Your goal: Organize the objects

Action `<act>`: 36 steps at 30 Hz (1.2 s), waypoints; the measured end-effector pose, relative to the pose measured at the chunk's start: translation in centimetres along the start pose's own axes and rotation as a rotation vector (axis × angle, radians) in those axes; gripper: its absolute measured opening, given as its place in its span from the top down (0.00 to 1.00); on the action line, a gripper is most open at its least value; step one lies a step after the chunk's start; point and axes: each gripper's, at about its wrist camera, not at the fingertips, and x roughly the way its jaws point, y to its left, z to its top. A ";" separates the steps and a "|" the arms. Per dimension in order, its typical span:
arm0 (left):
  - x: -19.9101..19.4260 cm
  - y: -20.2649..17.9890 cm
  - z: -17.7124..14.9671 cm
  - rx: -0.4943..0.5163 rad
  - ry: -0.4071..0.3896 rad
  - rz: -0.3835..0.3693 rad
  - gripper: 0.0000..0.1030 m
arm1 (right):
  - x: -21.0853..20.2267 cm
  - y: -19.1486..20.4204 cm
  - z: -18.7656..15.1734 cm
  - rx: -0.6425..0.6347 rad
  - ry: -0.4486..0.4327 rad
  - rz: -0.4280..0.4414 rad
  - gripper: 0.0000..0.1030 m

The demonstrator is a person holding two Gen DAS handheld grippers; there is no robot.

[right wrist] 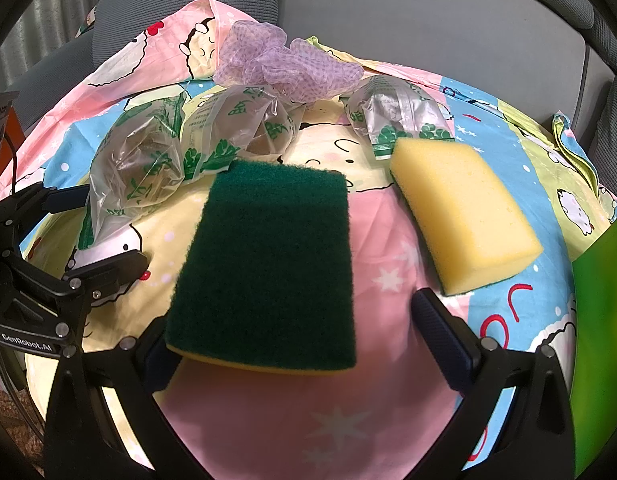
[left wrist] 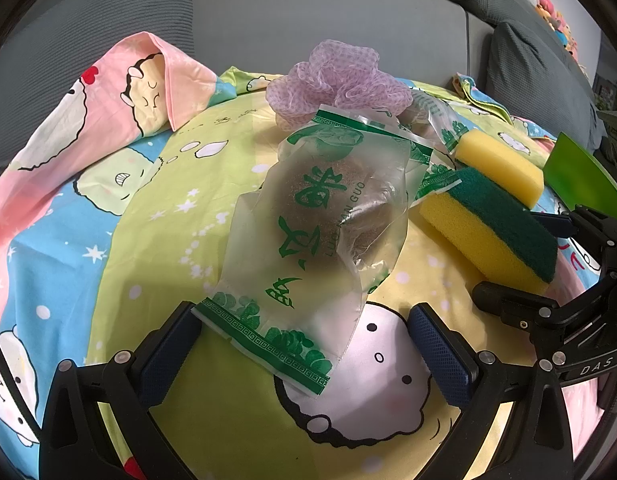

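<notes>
A cloudy plastic packet [left wrist: 328, 220] with green print and a brown ball inside lies on the cartoon sheet [left wrist: 156, 208]. It sits between the wide-apart fingers of my left gripper [left wrist: 304, 356], its lower corner against the left pad. A sponge with its green scouring side up [right wrist: 268, 264] lies between the fingers of my open right gripper [right wrist: 302, 350], close to the left one. A second sponge [right wrist: 464, 212] rests yellow side up to the right. Two more packets [right wrist: 248, 128] [right wrist: 396, 112] and a purple mesh puff [right wrist: 284, 64] lie further back. Each gripper shows in the other's view [left wrist: 520, 258] [right wrist: 114, 224].
The sheet [right wrist: 388, 240] is draped over a rounded surface in front of a grey sofa [left wrist: 328, 20] with cushions. A fold of pink sheet [left wrist: 148, 80] stands up at the back left. A bright green object [right wrist: 600, 340] is at the right edge.
</notes>
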 end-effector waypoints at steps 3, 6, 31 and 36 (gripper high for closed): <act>0.0 0.0 0.0 0.001 0.000 0.000 0.00 | 0.0 0.0 0.0 0.000 0.000 0.000 0.00; 0.0 0.0 0.0 0.001 0.000 0.000 0.00 | 0.0 0.0 0.0 0.000 0.000 0.000 0.00; 0.0 0.0 0.0 0.004 -0.002 0.001 0.00 | 0.0 -0.1 0.0 0.000 0.000 0.000 0.00; 0.4 0.3 0.6 0.011 0.011 -0.028 0.00 | 0.1 0.0 0.1 -0.001 -0.003 -0.001 0.00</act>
